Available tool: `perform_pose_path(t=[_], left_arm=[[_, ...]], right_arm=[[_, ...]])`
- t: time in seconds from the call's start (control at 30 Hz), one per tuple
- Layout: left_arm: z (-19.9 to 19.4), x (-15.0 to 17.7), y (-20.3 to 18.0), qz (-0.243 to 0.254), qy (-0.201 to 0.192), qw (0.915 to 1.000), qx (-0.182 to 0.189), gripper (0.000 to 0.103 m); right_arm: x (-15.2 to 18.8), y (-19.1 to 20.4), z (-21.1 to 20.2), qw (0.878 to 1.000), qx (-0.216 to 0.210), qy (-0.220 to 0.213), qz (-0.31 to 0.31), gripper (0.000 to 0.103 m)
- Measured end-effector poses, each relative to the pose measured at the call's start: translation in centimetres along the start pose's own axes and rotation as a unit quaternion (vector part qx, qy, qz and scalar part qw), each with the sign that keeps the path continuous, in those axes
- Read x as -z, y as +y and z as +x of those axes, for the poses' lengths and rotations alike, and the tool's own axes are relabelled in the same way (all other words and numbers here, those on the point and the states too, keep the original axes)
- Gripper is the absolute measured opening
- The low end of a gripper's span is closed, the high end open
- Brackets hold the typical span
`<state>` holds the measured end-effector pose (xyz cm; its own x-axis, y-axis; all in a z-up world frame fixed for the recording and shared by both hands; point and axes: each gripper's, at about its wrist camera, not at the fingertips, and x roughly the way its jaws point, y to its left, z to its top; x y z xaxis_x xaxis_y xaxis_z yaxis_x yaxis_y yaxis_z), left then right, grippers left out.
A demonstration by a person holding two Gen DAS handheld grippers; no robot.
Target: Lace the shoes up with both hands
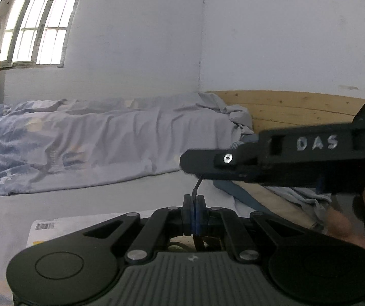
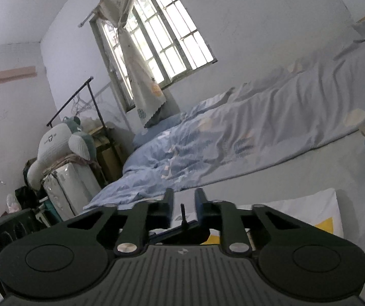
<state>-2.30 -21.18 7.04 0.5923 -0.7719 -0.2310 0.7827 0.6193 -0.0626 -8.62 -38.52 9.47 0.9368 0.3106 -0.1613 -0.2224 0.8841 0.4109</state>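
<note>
Left gripper (image 1: 194, 200): fingers pressed together, pinching a thin dark lace (image 1: 197, 185) that rises from the pads up to the underside of the right gripper (image 1: 188, 162), which crosses in from the right edge in the left wrist view, a hand (image 1: 348, 225) below its body. In the right wrist view, the right gripper (image 2: 184, 199) has a clear gap between its fingers; the lace tip (image 2: 183, 213) stands upright in that gap, not visibly touched by either pad. The shoe itself can't be made out in either view.

Surface is a bed (image 1: 105, 204) with a pale grey sheet, bare across the near part. A white and yellow package (image 2: 310, 211) with a barcode label lies flat on the sheet just beyond the grippers. A rumpled blue patterned quilt (image 1: 80, 140) runs along the bed's far side against the wall. A wooden headboard (image 1: 297, 107) stands at the right end.

Room: white walls, a barred window (image 2: 162, 38) with a knotted pale curtain (image 2: 144, 89). Past the foot of the bed, a clothes rack (image 2: 80, 97), a big plush toy (image 2: 57, 148) on stacked boxes and general clutter in the left corner.
</note>
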Motion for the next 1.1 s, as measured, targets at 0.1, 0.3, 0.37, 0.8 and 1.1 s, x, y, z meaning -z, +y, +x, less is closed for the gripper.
perform_pose_path(t=[0.1,0.3,0.37,0.8,1.1], left_arm=[[-0.1,0.0,0.0,0.0,-0.001,1.0,0.002,0.001],[0.0,0.0,0.0,0.002,0.0,1.0,0.002,0.002],[-0.1,0.0,0.0,0.001,-0.002,1.0,0.001,0.002],[-0.2,0.0,-0.3,0.006,-0.006,1.0,-0.003,0.004],[-0.1,-0.1,-0.5,0.009,0.0,0.9999,-0.007,0.001]], right_arm=[[0.2,0.1,0.1,1.0,0.003,0.005,-0.003,0.003],[0.3,0.4,0.2,1.0,0.01,0.008,-0.014,0.003],[0.4,0.5,0.2,1.0,0.014,0.008,-0.017,0.003],[0.9,2.4,-2.4,0.999,0.03,0.015,-0.014,0.003],[0.8,2.1,-0.3,0.999,0.027,0.019,-0.005,0.003]])
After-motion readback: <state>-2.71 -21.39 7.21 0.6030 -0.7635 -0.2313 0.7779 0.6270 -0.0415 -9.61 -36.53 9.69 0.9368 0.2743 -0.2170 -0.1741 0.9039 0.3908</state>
